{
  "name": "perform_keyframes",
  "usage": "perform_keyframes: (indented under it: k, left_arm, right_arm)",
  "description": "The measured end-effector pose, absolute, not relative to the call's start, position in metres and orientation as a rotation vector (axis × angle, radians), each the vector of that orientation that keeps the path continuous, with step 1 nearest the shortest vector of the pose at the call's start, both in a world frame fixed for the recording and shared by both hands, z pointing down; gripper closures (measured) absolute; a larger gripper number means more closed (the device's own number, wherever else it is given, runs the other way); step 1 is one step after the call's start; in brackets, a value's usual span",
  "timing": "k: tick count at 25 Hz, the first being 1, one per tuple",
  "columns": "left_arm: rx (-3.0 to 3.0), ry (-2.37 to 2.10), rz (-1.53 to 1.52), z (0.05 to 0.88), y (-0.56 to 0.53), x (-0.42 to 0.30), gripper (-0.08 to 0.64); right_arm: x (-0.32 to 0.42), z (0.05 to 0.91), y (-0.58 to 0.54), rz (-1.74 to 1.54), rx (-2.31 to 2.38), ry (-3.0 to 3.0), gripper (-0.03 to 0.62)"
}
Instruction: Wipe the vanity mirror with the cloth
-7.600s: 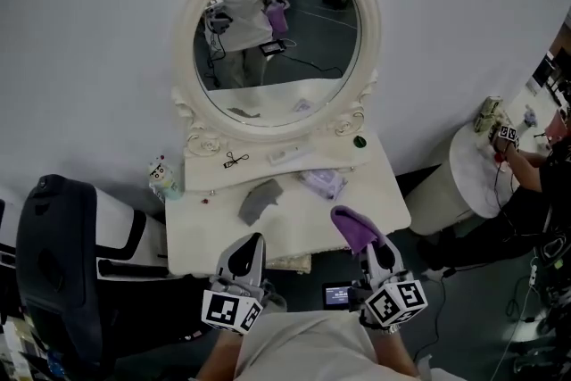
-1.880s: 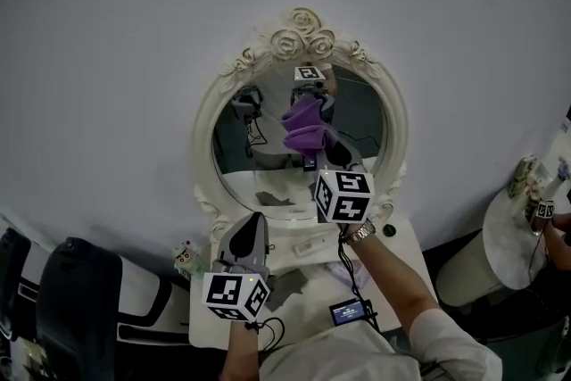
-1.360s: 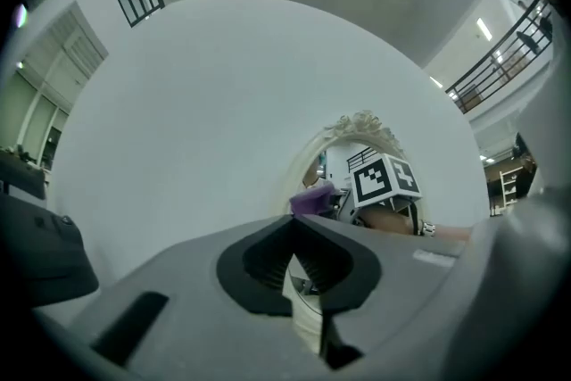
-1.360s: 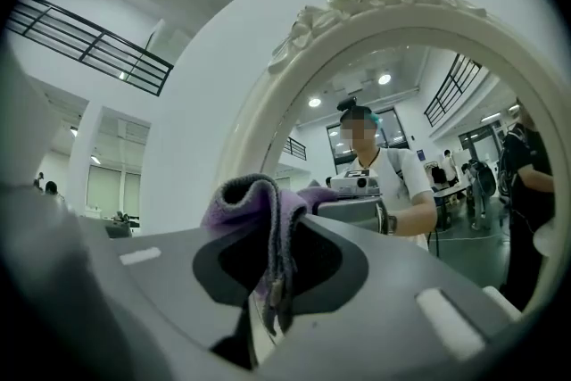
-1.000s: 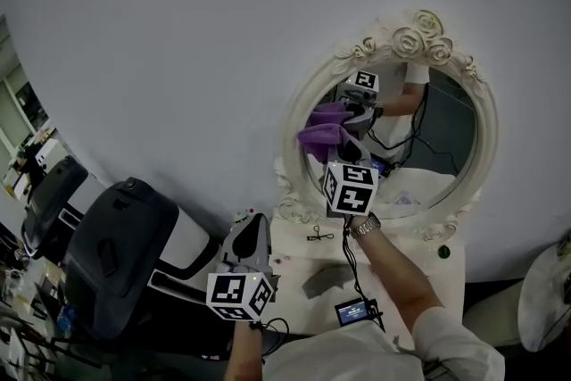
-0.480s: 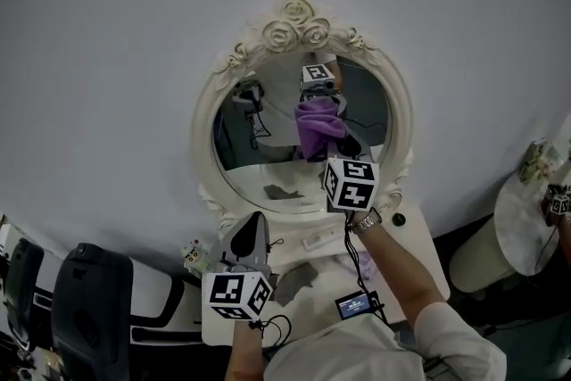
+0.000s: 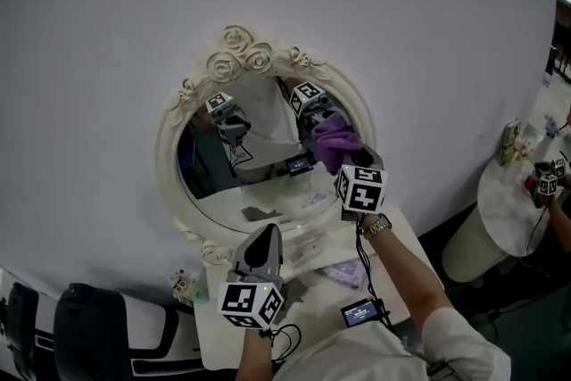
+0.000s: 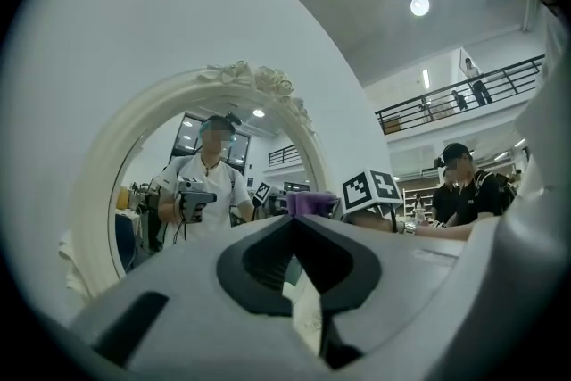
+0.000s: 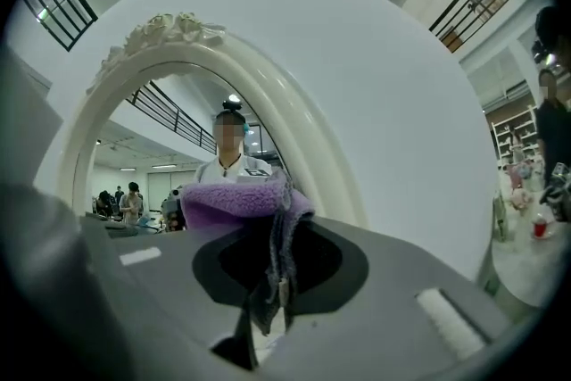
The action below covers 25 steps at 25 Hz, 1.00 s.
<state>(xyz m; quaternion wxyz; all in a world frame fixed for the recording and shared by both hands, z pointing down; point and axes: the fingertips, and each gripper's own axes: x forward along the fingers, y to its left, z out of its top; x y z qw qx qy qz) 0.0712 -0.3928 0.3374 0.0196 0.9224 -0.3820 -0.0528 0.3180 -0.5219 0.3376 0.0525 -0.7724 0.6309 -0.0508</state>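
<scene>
At the right side of the glass, the purple cloth (image 7: 333, 139) sits against the vanity mirror (image 7: 217, 180), meeting its own reflection just inside the white carved frame. The right tool (image 7: 346, 158) is clamped on a fold of it, the bunched part bulging above the tips. The right forearm reaches up and forward from the lower right, a watch (image 7: 376, 226) on the wrist. The left tool (image 7: 267, 231) is held low over the white surface (image 7: 310, 304), pointing up at the mirror's lower rim, its jaws closed together with nothing between them.
</scene>
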Motion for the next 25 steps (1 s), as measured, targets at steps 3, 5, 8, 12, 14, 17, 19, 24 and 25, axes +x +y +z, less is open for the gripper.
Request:
perform_keyframes:
  k: [3,5,8,12,14,17,19,24,25]
  left_arm:
    - [2.834,-1.243,-0.159,0.339,-0.394,0.06,0.558]
    - [2.813,-1.301,-0.161,0.337,-0.393,0.047,0.558]
    - [2.762,-1.413,-0.158,0.338,-0.39,0.02,0.558]
    - [2.664,-1.583,-0.161,0.342,-0.384,-0.027,0.558]
    - [2.624,-1.661,-0.166,0.342,-0.379,-0.05,0.558]
    - [2.543,-1.8,-0.179,0.34,-0.367,-0.09,0.558]
    - [2.468,-1.9,-0.186,0.34,-0.358,-0.119,0.558]
    - [2.33,-2.053,-0.18,0.346,-0.341,-0.165,0.558]
    - [2.315,-2.068,-0.177,0.347,-0.339,-0.17,0.558]
  right_arm:
    - [0.295,0.333,-0.522,-0.123,-2.292,1.96,0.537]
    - [0.266,0.324,-0.524,-0.094,-2.215,2.024,0.537]
    - [0.205,0.314,-0.526,-0.071,-2.053,2.175,0.537]
    - [0.114,0.309,-0.53,-0.052,-1.841,2.381,0.537]
    - [0.076,0.313,-0.533,-0.052,-1.771,2.448,0.537]
    - [0.021,0.324,-0.537,-0.077,-1.679,2.535,0.537]
    - [-0.015,0.332,-0.539,-0.091,-1.626,2.589,0.537]
    - [-0.071,0.352,-0.547,-0.106,-1.58,2.666,0.537]
    - [-0.076,0.355,-0.548,-0.111,-1.58,2.671,0.537]
